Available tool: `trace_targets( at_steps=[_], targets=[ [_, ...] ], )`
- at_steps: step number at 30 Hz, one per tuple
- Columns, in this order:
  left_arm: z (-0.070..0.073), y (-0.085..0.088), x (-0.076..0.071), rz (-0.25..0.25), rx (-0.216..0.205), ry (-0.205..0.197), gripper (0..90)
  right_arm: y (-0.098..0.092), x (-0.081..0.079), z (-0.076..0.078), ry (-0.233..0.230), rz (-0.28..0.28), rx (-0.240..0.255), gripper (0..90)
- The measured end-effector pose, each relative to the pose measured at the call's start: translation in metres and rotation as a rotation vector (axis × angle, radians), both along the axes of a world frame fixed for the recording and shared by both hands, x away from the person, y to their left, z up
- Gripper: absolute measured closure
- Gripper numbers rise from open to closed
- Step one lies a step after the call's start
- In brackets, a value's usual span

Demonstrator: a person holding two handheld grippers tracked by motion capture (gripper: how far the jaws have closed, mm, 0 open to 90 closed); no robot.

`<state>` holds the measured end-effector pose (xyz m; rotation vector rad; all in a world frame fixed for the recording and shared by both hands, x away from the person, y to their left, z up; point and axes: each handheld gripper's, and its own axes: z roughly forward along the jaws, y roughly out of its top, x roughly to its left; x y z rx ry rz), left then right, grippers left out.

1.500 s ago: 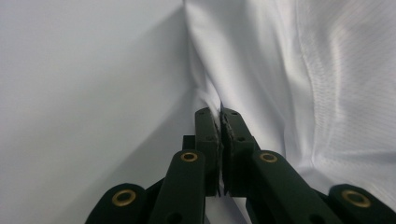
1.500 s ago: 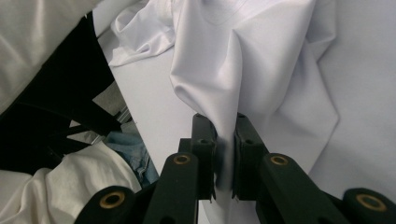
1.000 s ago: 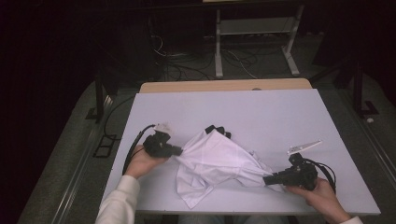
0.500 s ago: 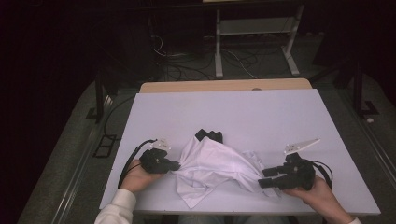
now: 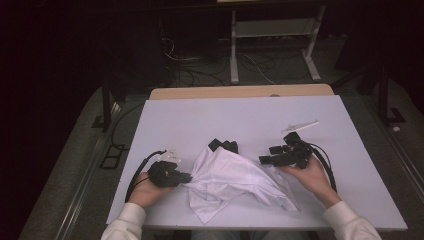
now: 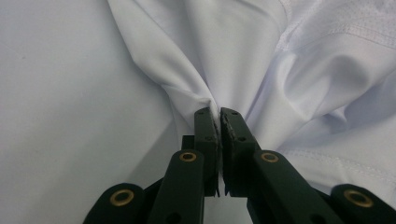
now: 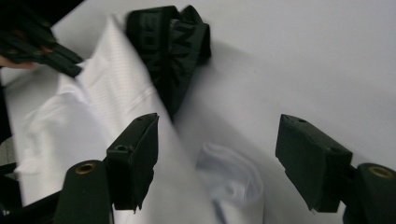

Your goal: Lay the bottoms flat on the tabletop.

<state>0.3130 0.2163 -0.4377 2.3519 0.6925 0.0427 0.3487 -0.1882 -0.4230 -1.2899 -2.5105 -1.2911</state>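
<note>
Left gripper point(image 6: 219, 116) clamped on white shirt point(image 5: 235, 180) as anchor; right gripper point(image 5: 270, 156), jaws just opened and empty, freed for regrasp.

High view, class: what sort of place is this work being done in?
Probably a lab or recording workspace, not a home: a bare white table in a dark room, loose cables on the floor and a metal stand behind.
</note>
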Motion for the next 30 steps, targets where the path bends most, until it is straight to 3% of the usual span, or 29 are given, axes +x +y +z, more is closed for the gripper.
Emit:
trace_targets(
  at_steps=[4, 7, 10, 15, 20, 23, 26, 29, 30],
  targets=[
    [-0.001, 0.001, 0.000, 0.002, -0.001, 0.003, 84.9, 0.017, 0.012, -0.014, 0.035, 0.019, -0.009, 30.1],
    [-0.001, 0.000, 0.000, -0.004, 0.005, 0.003, 84.9, 0.031, 0.012, -0.020, 0.052, 0.052, -0.012, 30.0],
    [-0.002, 0.000, 0.000, -0.006, 0.007, 0.003, 84.9, 0.047, 0.008, -0.024, 0.061, 0.101, -0.031, 24.3],
    [-0.002, -0.001, 0.000, -0.007, 0.011, 0.004, 84.7, 0.067, 0.001, -0.027, 0.026, 0.154, -0.089, 19.4],
    [-0.003, -0.001, 0.000, -0.009, 0.012, 0.006, 84.7, 0.076, 0.002, -0.031, 0.019, 0.177, -0.074, 18.9],
    [-0.003, -0.001, 0.000, -0.010, 0.012, 0.008, 84.7, 0.078, 0.004, -0.032, 0.029, 0.217, -0.016, 26.8],
    [-0.003, -0.002, 0.000, -0.010, 0.015, 0.008, 84.7, 0.082, 0.003, -0.031, 0.024, 0.278, 0.018, 49.8],
    [-0.003, -0.002, 0.000, -0.011, 0.016, 0.006, 84.7, 0.086, -0.001, -0.028, -0.015, 0.302, -0.040, 70.5],
    [-0.003, -0.002, 0.000, -0.011, 0.017, 0.006, 84.7, 0.085, -0.002, -0.027, -0.013, 0.306, -0.038, 76.4]
  ],
)
